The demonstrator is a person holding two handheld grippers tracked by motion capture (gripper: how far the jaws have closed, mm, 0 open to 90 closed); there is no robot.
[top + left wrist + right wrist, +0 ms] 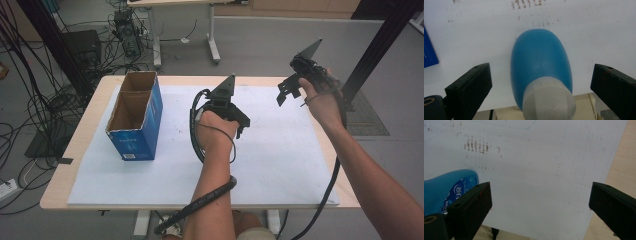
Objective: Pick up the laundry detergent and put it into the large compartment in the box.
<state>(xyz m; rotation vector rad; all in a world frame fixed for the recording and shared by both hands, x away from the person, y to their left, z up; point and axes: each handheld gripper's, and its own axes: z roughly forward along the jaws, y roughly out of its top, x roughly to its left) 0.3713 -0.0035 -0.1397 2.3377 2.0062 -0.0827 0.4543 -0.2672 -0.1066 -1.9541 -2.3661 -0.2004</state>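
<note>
Left tool (541, 82) wide open, straddling the blue bottle (540, 65) lying cap-toward-it on the bench (586, 30), likely lining up a grab; right tool (540, 202) open, empty, bottle off its left jaw.

I make out white printed characters on the blue bottle's (446, 192) label in the right gripper view, too cropped to read. The blue carton (136, 117) carries pale print, illegible.
</note>
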